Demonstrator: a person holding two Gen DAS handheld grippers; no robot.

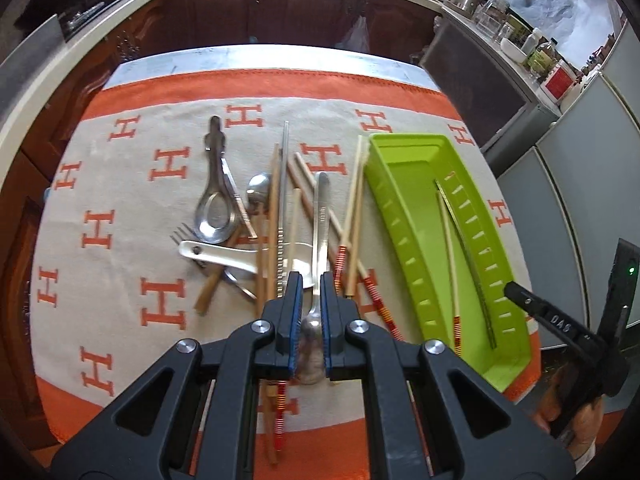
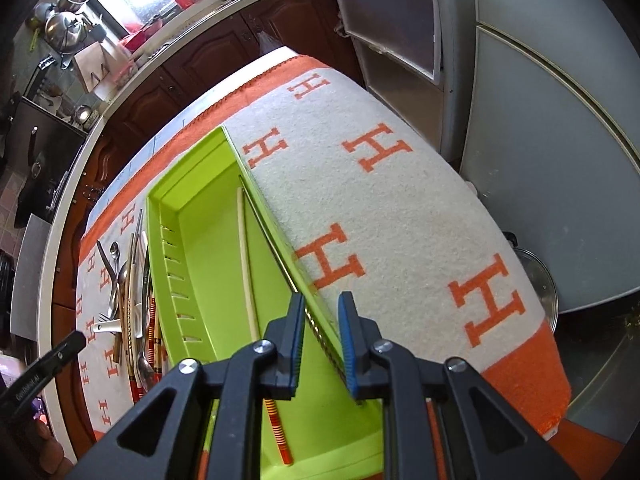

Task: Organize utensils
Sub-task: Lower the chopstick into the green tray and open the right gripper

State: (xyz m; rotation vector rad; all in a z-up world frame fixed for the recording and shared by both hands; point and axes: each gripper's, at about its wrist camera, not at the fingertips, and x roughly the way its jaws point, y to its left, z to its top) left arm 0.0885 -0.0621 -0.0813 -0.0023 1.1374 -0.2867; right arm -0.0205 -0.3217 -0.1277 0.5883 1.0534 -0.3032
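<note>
Two chopsticks [image 1: 450, 240] are lying in the green tray [image 1: 404, 184]; I'm pinching a spoon [image 1: 320, 216] with the left tongs [image 1: 310, 280], right tongs [image 2: 322, 304] spread, pile [image 1: 256, 224] remaining.

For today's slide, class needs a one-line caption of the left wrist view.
Left tongs shut on a steel spoon above mixed utensils, green tray alongside.

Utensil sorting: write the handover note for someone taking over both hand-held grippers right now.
Left hand-held gripper: shut on a steel spoon in the pile on the cloth.
Right hand-held gripper: open, jaws astride the right wall of the green tray, holding nothing.
Done: two chopsticks in the tray, one pale with striped end, one metal along the wall.
Left: remaining chopsticks, spoons and fork in the pile.
</note>
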